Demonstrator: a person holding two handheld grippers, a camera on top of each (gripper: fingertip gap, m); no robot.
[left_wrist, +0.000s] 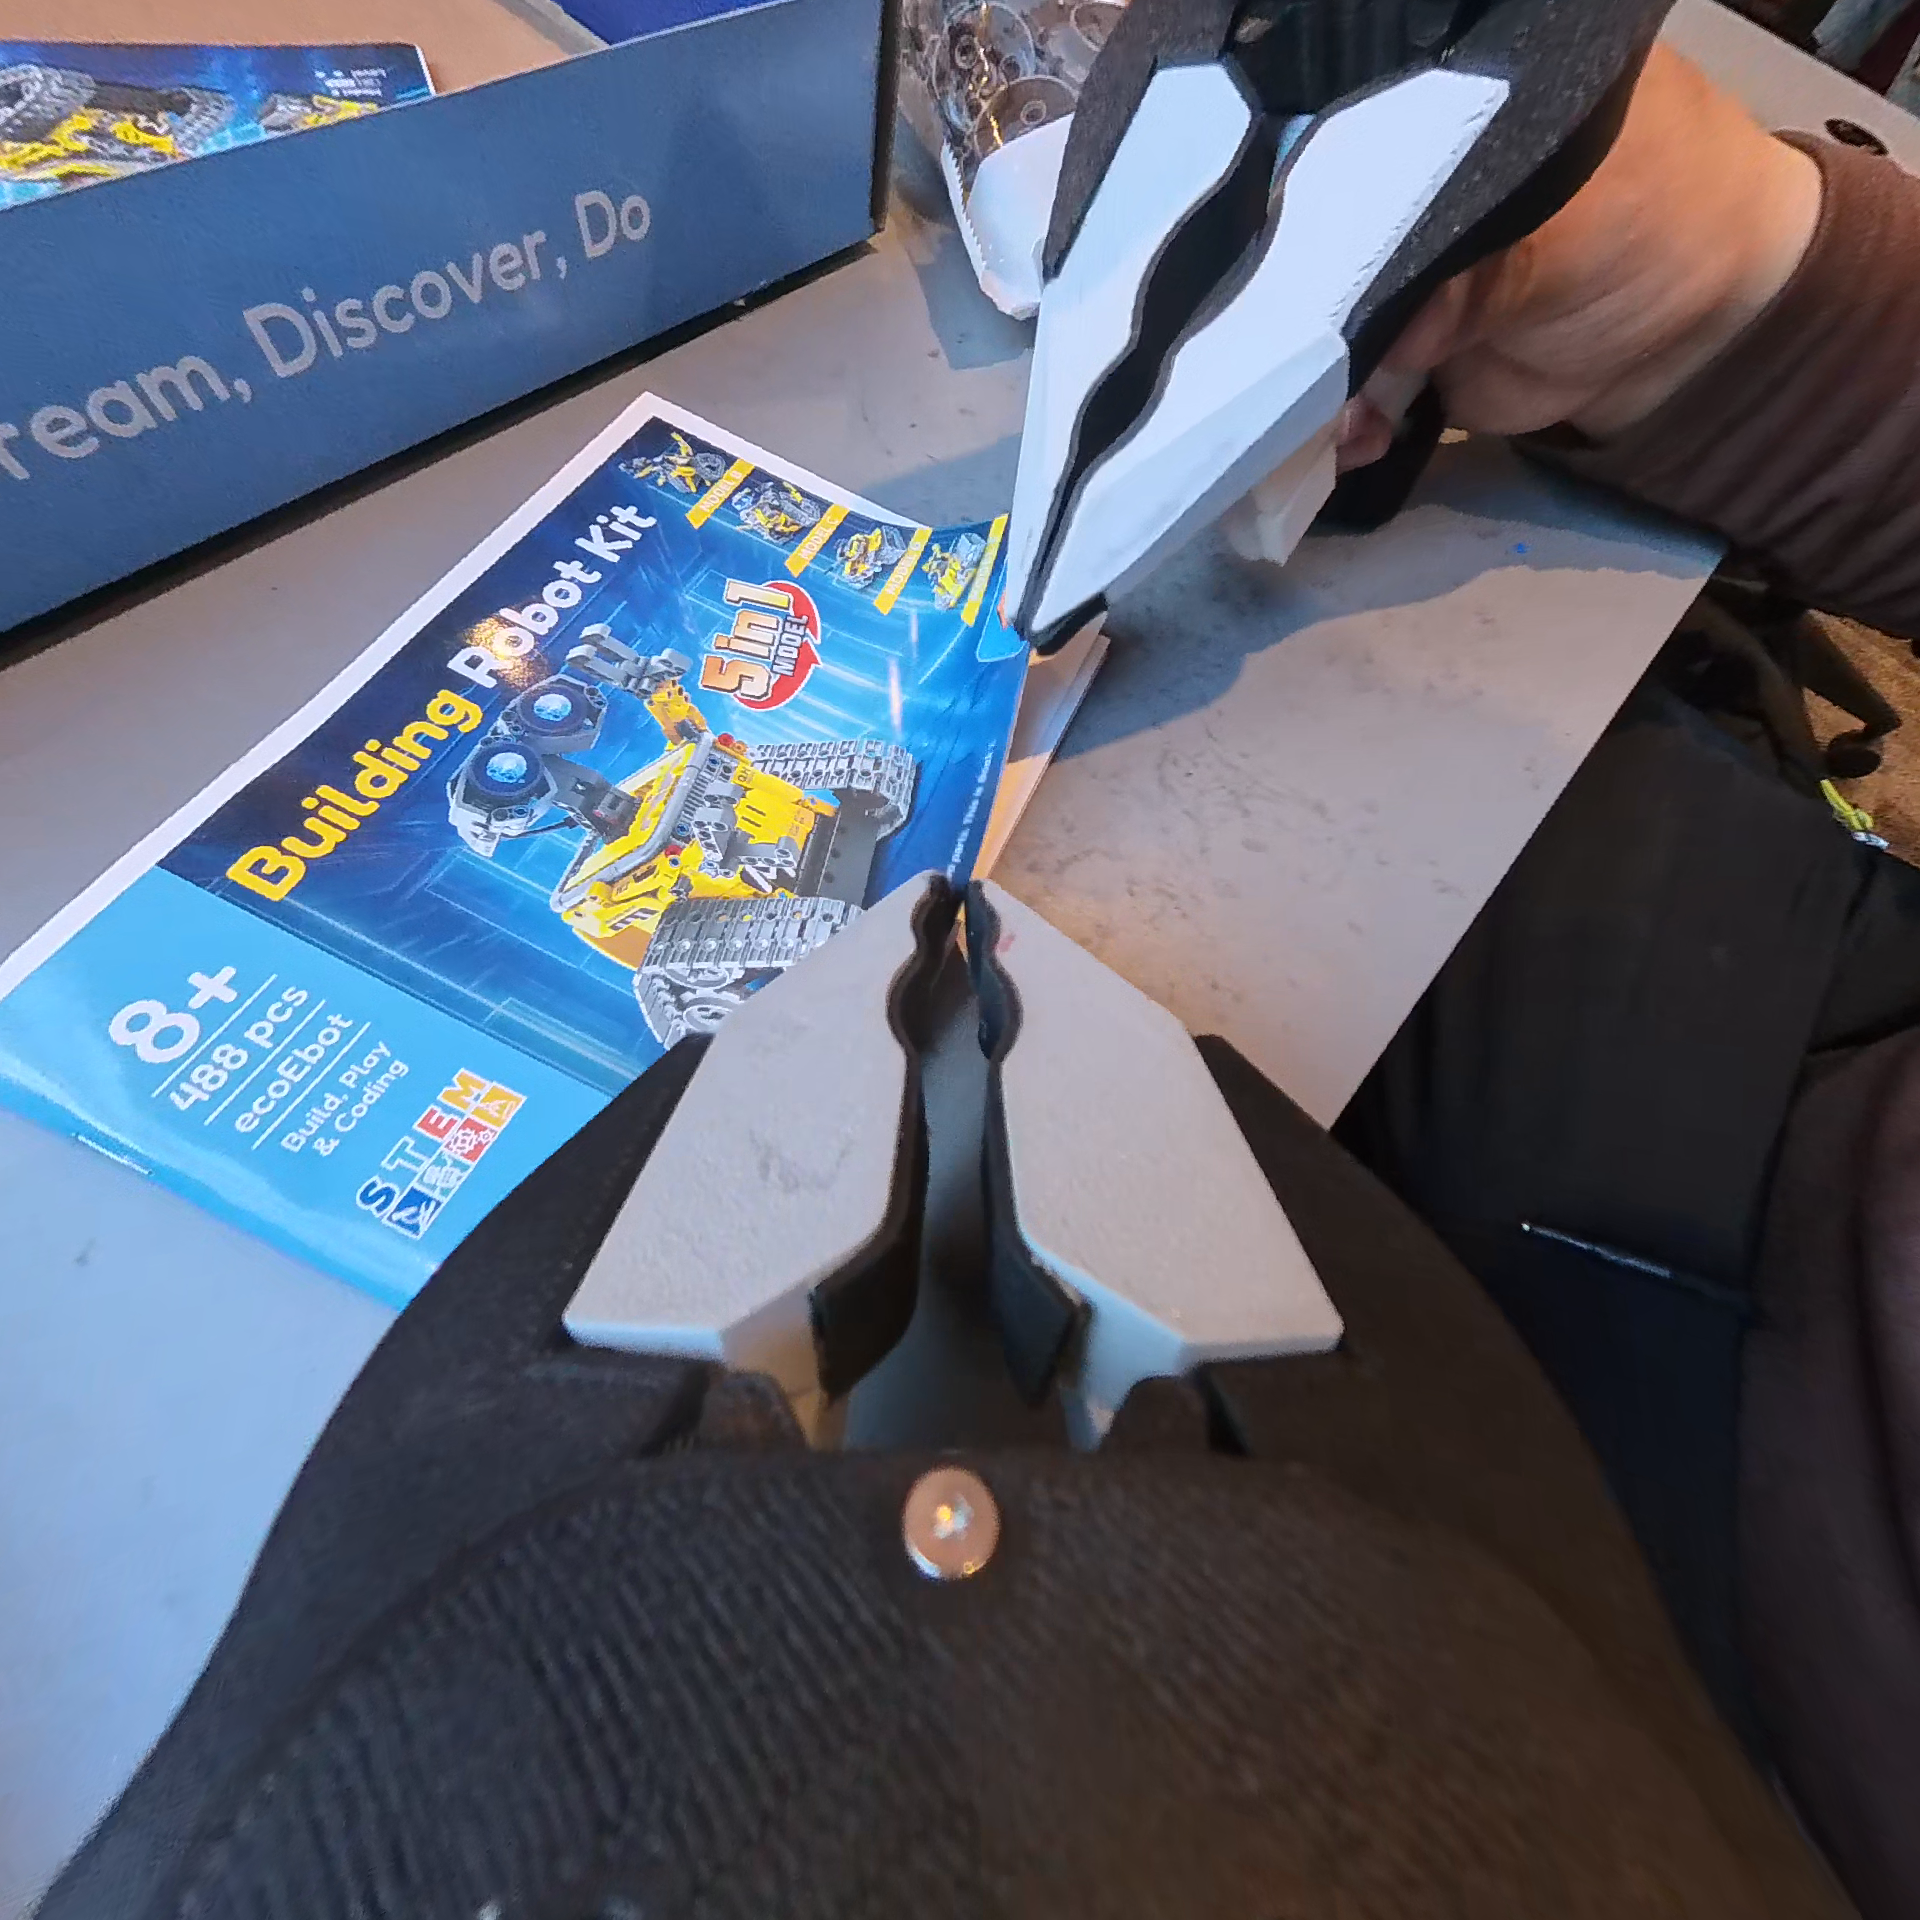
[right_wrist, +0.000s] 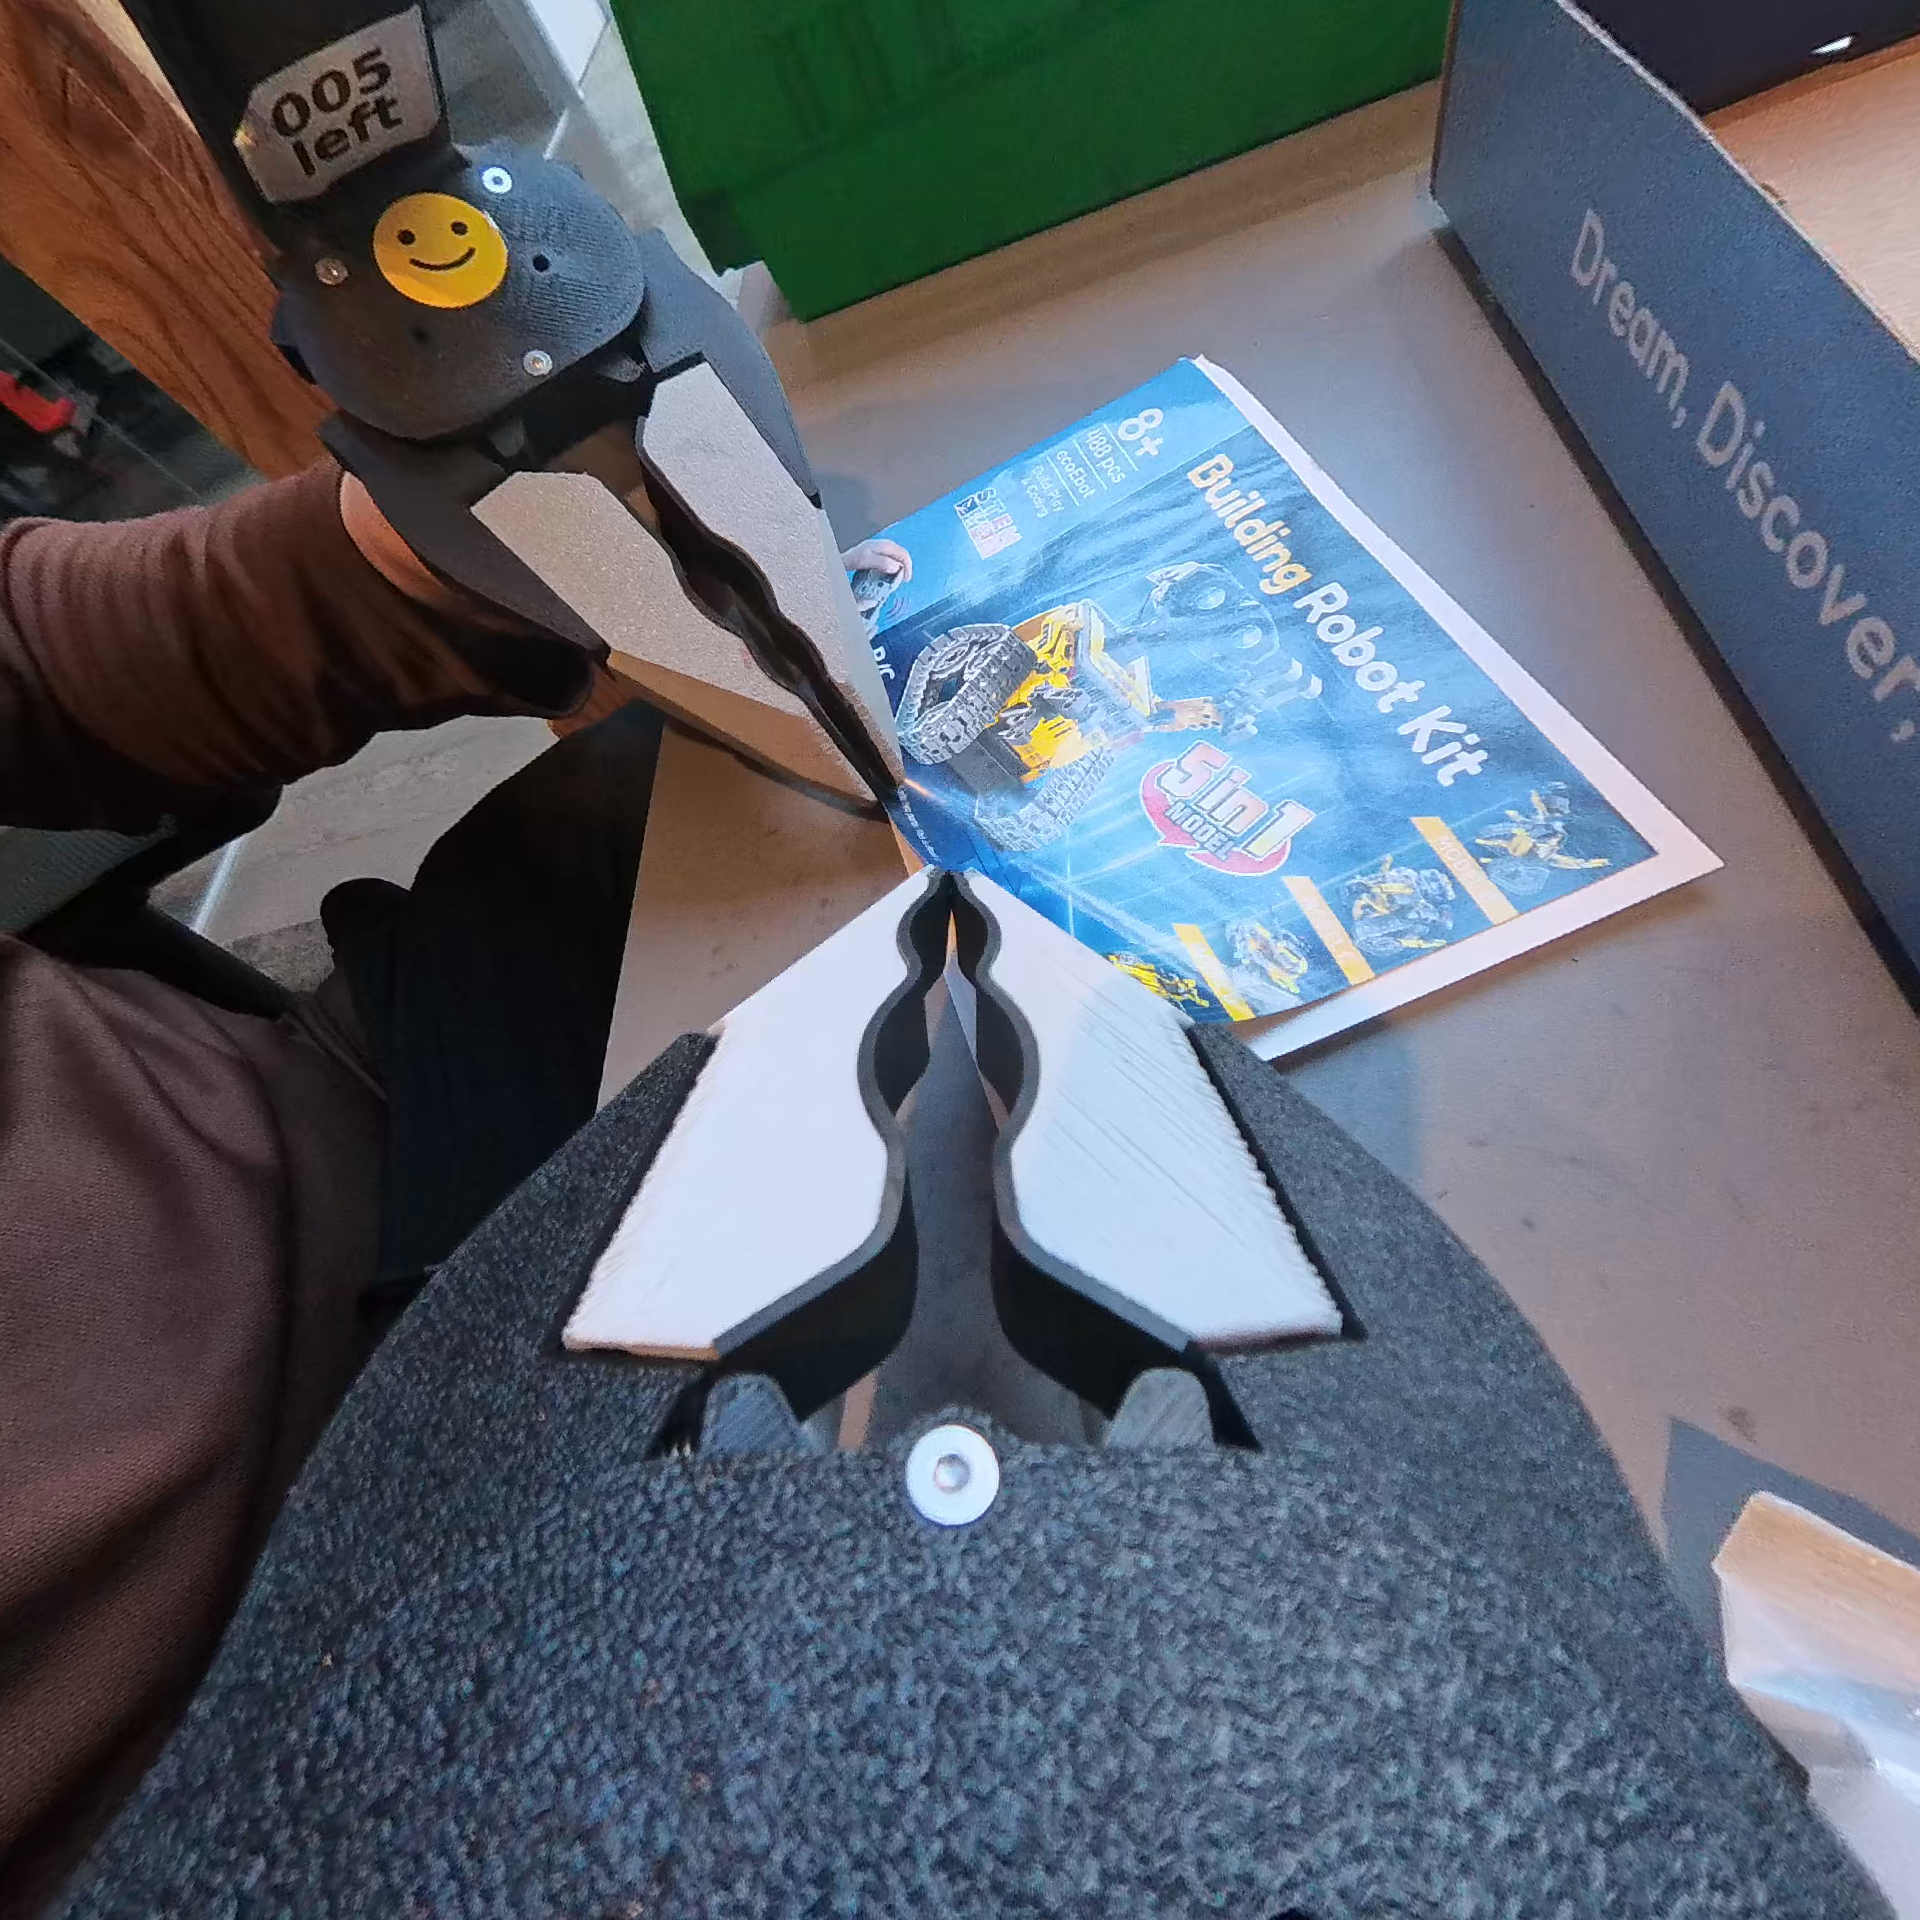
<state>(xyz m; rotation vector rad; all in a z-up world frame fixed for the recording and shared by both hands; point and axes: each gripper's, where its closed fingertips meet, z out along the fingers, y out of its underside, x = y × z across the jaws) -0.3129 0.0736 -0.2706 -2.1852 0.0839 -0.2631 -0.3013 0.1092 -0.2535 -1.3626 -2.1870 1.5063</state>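
Note:
A blue instruction booklet (left_wrist: 582, 790) with a yellow tracked robot on its cover lies on the grey table (left_wrist: 1247, 790), near the table's front edge. My left gripper (left_wrist: 961, 896) is shut on the booklet's near edge. My right gripper (left_wrist: 1031, 621) is shut on the cover's far corner on that same edge. The cover is lifted a little there and white pages (left_wrist: 1055, 707) show under it. In the right wrist view the booklet (right_wrist: 1299, 748) lies ahead. The right gripper (right_wrist: 951, 883) pinches its corner and the left gripper (right_wrist: 888, 795) pinches the edge beside it.
A dark blue cardboard box (left_wrist: 416, 291) stands open behind the booklet; it also shows in the right wrist view (right_wrist: 1714, 436). A clear plastic bag of parts (left_wrist: 987, 94) lies by the box. A green crate (right_wrist: 987, 135) stands beyond. The person's lap (left_wrist: 1662, 1039) is at the table edge.

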